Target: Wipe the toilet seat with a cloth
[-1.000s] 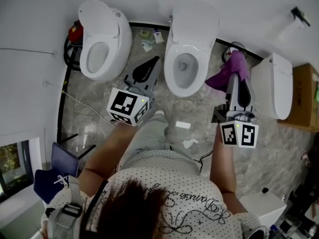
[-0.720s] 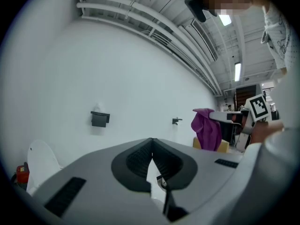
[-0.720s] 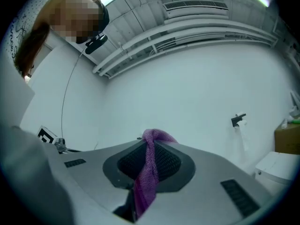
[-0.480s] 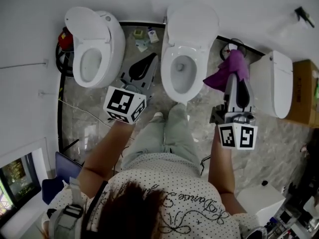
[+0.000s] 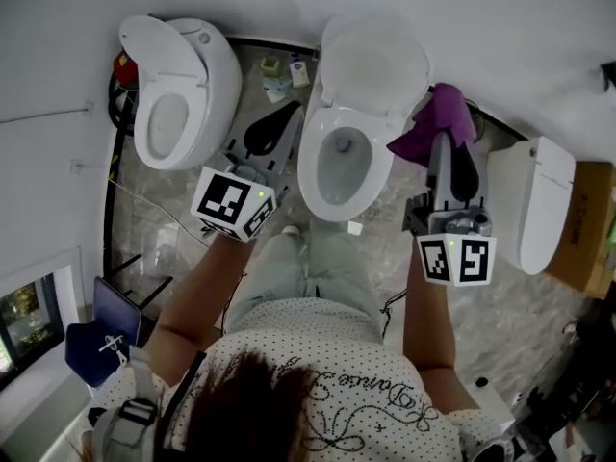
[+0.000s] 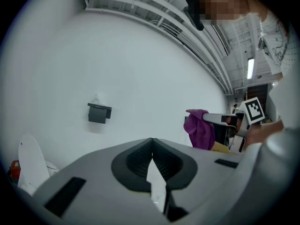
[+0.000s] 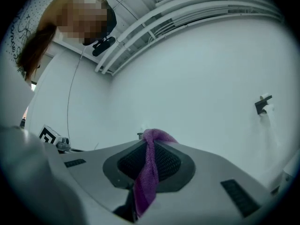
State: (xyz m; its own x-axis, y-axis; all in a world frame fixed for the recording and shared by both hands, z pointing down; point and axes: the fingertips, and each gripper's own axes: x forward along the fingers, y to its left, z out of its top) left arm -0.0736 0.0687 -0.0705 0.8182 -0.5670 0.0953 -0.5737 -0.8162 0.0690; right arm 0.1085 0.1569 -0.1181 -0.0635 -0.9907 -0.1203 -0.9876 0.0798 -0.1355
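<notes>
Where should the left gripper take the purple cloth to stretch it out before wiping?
Grip the purple cloth by its loose corner drooping toward the bowl of the middle toilet, coming from the bowl side. The right gripper is shut on the bunched part, so that hanging corner is the free end nearest the left gripper, whose jaws are together and must open first.

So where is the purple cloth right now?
In the head view, the purple cloth is clamped in the right gripper, on the right side, beside the middle toilet and its right rim.
</notes>
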